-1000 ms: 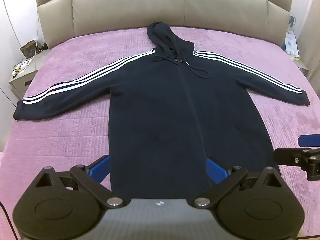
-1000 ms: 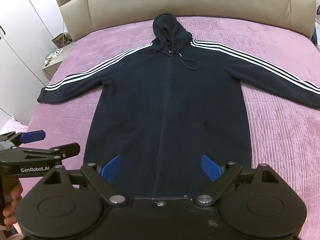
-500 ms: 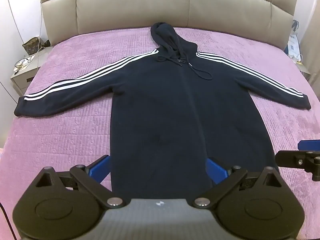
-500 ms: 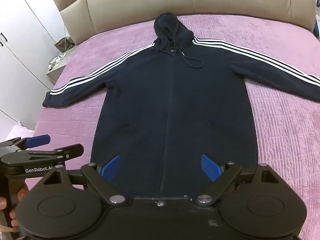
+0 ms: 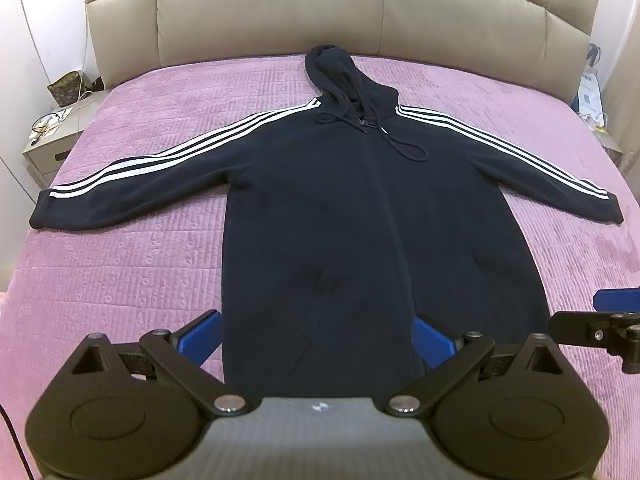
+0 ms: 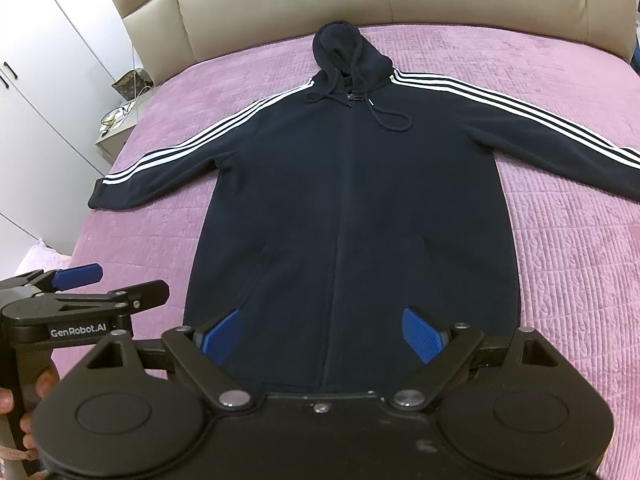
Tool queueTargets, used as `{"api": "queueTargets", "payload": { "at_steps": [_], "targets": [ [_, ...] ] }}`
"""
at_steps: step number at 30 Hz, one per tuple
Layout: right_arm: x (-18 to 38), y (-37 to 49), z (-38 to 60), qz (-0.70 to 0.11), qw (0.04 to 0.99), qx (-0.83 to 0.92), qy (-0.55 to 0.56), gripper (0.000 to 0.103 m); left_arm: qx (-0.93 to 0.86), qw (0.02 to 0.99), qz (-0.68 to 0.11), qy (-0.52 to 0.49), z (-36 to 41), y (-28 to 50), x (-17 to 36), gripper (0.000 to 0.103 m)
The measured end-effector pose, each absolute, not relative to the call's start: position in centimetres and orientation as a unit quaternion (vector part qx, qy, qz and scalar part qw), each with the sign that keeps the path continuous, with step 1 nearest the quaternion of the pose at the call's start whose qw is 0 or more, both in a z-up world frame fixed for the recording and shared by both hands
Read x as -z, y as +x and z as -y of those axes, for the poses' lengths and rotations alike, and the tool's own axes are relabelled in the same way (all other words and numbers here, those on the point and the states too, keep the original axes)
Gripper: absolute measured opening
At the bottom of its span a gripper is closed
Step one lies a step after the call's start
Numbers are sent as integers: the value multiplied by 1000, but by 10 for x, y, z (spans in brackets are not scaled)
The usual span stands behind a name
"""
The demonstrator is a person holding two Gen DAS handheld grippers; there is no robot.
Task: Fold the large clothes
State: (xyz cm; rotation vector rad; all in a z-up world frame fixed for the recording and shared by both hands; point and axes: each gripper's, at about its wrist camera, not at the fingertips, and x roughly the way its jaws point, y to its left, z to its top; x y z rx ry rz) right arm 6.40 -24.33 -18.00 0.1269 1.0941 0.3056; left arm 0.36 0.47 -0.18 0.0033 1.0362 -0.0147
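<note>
A black zip hoodie (image 5: 340, 216) (image 6: 352, 200) with white stripes along its sleeves lies flat and face up on the pink bedspread (image 5: 120, 272) (image 6: 568, 240), hood toward the headboard, both sleeves spread out sideways. My left gripper (image 5: 316, 340) hovers open above the hem, nothing between its blue pads. My right gripper (image 6: 320, 334) is likewise open over the hem, empty. In the right wrist view the left gripper (image 6: 80, 280) shows at the lower left with a hand on its handle. The right gripper's fingers (image 5: 600, 320) reach into the left wrist view's right edge.
A padded beige headboard (image 5: 320, 12) stands at the far end of the bed. A bedside table (image 5: 52, 136) with a bag and small items is at the left, next to white wardrobe doors (image 6: 44, 92). Another small table with papers (image 5: 592, 96) is at the right.
Both grippers have drawn back and risen a little, so the hoodie looks slightly smaller and shifted right in the views. The hoodie itself has not moved and both grippers have stayed open.
</note>
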Motion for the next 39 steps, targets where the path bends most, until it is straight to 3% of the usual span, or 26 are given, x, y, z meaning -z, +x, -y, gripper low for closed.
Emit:
{"api": "queueTargets", "payload": {
  "at_steps": [39],
  "targets": [
    [179, 65, 244, -520, 838, -153, 60, 103, 8, 868, -496, -9, -7, 5, 4, 101]
  ]
}}
